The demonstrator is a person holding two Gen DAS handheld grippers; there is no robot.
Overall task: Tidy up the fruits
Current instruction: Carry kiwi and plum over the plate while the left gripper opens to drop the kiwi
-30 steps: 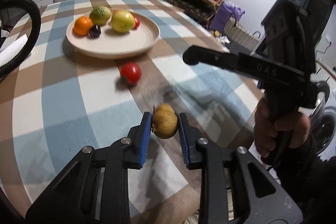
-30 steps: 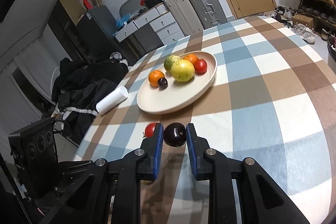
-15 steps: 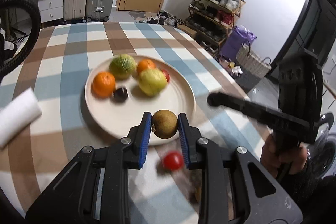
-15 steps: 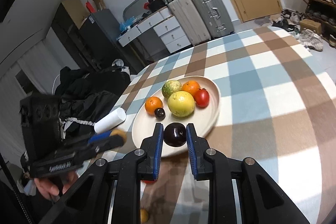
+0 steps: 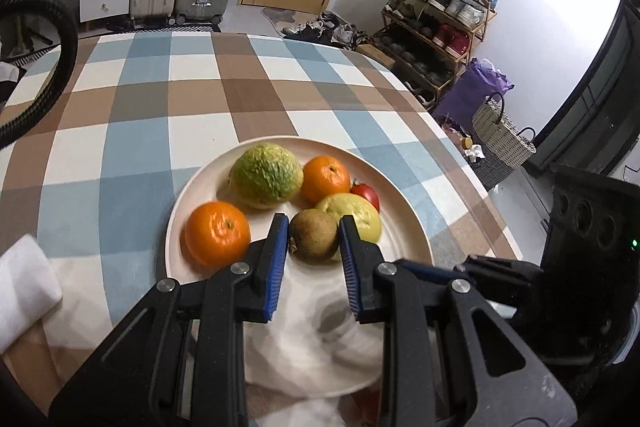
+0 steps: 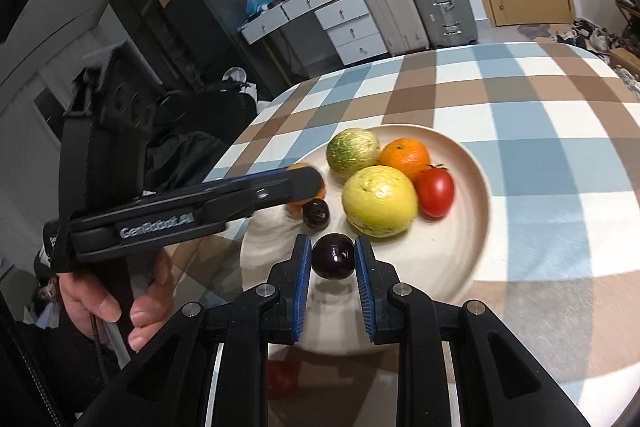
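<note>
Both grippers had moved over the plate [image 5: 404,211]; the left gripper [image 5: 314,241] pinched a brown fruit [image 5: 314,235], the right gripper [image 6: 333,261] a dark plum [image 6: 333,256], above it.

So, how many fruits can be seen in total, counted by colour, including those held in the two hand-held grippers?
Round orange fruits: 2
Smooth red tomatoes: 2
Small dark purple round fruits: 2
Bumpy green round fruit: 1
Large yellow round fruit: 1
Rough brown round fruit: 1
Total: 9
</note>
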